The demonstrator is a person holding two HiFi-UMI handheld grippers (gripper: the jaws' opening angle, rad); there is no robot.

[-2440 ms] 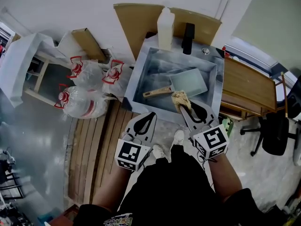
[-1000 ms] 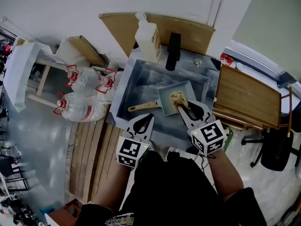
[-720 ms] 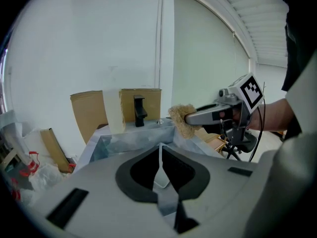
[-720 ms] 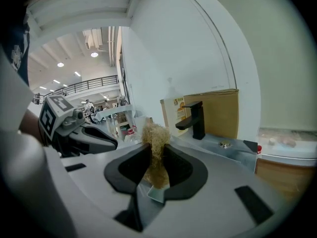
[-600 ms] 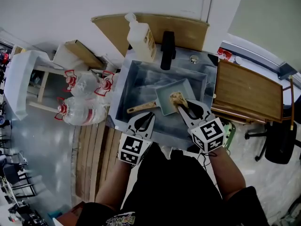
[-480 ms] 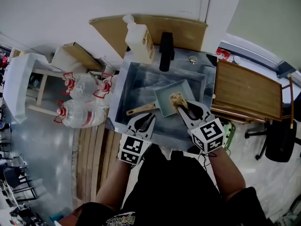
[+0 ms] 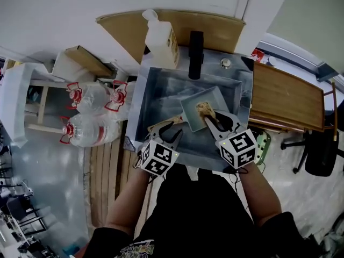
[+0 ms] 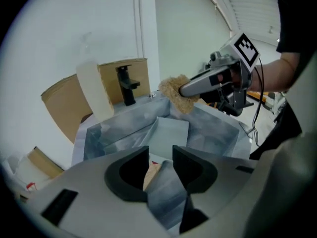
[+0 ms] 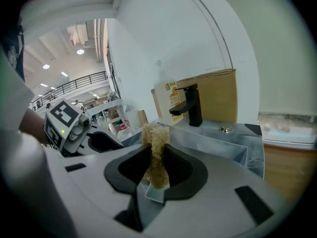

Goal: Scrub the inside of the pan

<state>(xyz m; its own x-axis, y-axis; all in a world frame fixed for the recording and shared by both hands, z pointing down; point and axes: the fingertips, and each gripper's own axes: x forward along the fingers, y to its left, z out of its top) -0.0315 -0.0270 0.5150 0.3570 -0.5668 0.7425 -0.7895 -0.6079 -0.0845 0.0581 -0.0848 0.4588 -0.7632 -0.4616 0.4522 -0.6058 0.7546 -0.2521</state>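
Pan [image 7: 191,107] in sink [image 7: 161,93], directly beneath scrubber [image 7: 203,109] clamped in right gripper [image 7: 212,121].

L tool [image 7: 171,130] – jaws just been opening, gripping nothing; R tool [image 7: 213,120] clamps scrubber [image 7: 203,109] – both forearms fwd.

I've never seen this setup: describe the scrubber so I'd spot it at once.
Find the steel sink against the white wall, with a square pan lying in it. Over the pan, the right tongs clamp a scrubber: the only shaggy, straw-coloured thing among smooth grey metal.
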